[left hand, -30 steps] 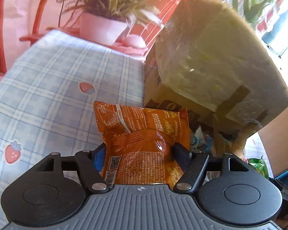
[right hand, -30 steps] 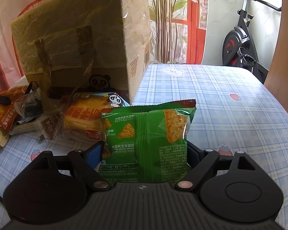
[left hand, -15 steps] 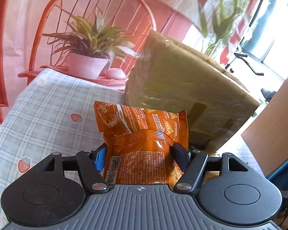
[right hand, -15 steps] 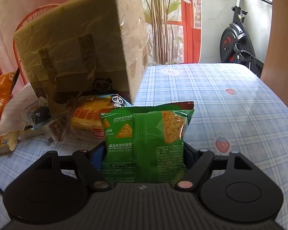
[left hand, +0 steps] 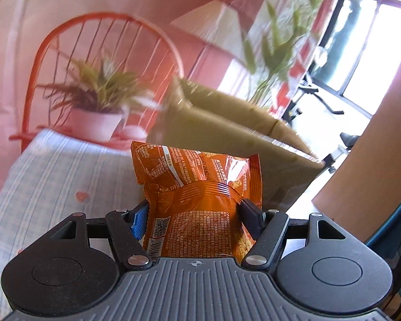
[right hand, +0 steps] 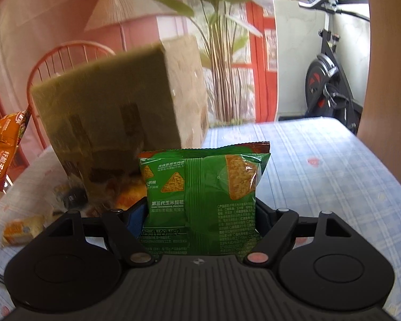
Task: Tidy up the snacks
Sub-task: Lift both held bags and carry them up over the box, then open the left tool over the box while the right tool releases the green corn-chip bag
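Note:
My left gripper (left hand: 195, 211) is shut on an orange snack packet (left hand: 197, 176), which stands upright between the pads, well above the table. The same orange packet (right hand: 5, 144) shows at the left edge of the right wrist view. My right gripper (right hand: 200, 212) is shut on a green corn-chip packet (right hand: 205, 187), also upright and off the cloth. A taped cardboard box (right hand: 115, 112) stands on the table just beyond both packets. In the left wrist view the cardboard box (left hand: 227, 133) lies ahead and to the right.
Loose snacks lie at the box's foot: a small yellow packet (right hand: 18, 230) and an orange-yellow one (right hand: 128, 198). The blue checked tablecloth (right hand: 334, 176) stretches to the right. Beyond the table are a potted plant (left hand: 96, 107), a red chair and an exercise bike (right hand: 326, 80).
Both grippers have risen with their packets still gripped. The box and the table now sit lower in both views, and the left view has swung up toward the wall and window.

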A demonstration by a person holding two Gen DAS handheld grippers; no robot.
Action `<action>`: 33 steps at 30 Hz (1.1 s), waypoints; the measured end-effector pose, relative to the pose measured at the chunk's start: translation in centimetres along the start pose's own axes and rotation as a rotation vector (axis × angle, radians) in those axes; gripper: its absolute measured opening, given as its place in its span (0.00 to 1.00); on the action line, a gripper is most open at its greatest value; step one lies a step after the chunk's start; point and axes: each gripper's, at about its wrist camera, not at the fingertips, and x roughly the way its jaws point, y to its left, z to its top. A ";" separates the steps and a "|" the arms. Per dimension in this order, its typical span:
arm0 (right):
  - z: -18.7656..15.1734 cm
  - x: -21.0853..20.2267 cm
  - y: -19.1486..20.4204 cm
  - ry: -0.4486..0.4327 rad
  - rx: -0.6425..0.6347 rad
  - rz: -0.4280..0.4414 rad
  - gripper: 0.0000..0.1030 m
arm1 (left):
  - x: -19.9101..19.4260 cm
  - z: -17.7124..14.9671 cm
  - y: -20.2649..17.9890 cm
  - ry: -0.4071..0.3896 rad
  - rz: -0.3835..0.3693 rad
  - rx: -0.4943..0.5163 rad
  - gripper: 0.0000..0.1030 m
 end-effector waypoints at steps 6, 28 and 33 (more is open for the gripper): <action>3.4 -1.4 1.0 -0.071 -0.020 0.040 0.77 | -0.4 2.7 -1.8 -0.042 -0.023 0.044 0.70; 19.6 2.1 4.7 -0.221 -0.159 0.144 0.77 | 10.2 15.3 -6.7 -0.034 0.062 0.176 0.70; 22.0 6.1 6.8 -0.181 -0.198 0.134 0.77 | 13.3 15.8 -6.8 0.017 0.123 0.234 0.70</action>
